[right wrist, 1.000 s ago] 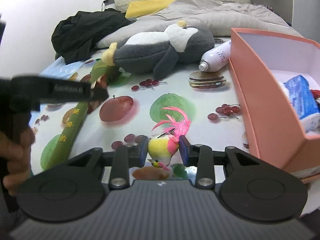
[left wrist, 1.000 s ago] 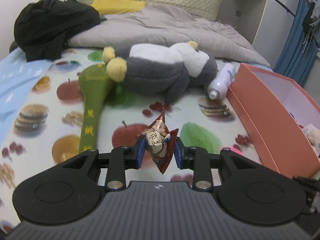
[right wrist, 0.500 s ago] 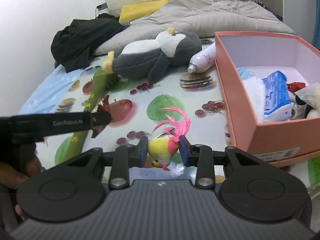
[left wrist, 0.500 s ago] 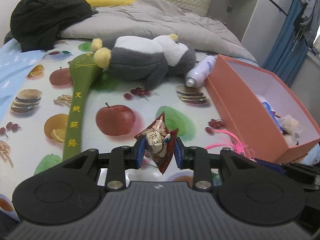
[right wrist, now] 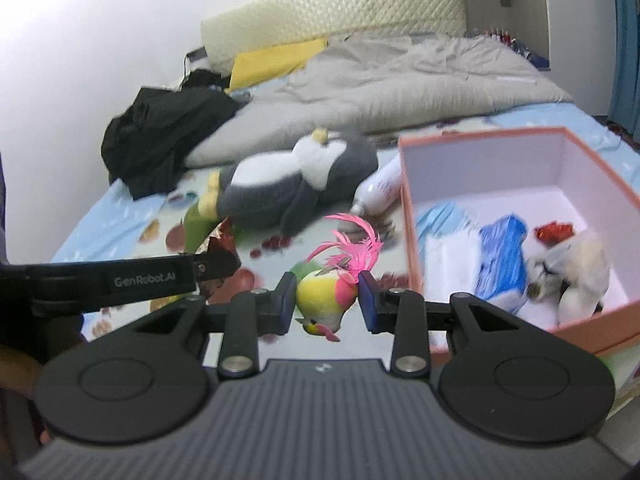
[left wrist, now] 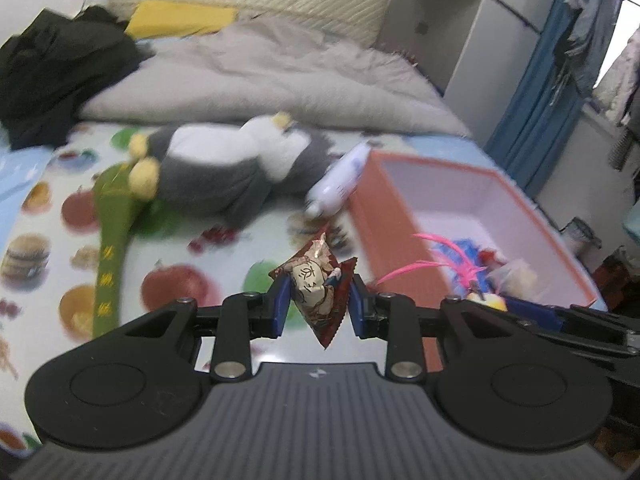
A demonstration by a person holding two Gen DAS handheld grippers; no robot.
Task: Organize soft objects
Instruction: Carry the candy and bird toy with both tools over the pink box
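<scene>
Bed [left wrist: 248, 240] w/ fruit-print sheet carries everything. Left gripper [left wrist: 316, 306] fingers [left wrist: 279, 307] clamped on a small red-brown foil pouch [left wrist: 318, 290], held above the sheet nr the bed's right side. Right gripper [right wrist: 327, 302] fingers [right wrist: 368, 305] pinch a yellow-green plush bird w/ pink feathers [right wrist: 325, 298], just left of the open salmon cardboard box [right wrist: 520, 332] at the right edge. Grey-white plush penguin [right wrist: 296, 184] and white spray bottle [right wrist: 378, 192] lie beyond, mid-bed; grey duvet [right wrist: 400, 84] and black clothes [right wrist: 164, 136] toward the headboard.
</scene>
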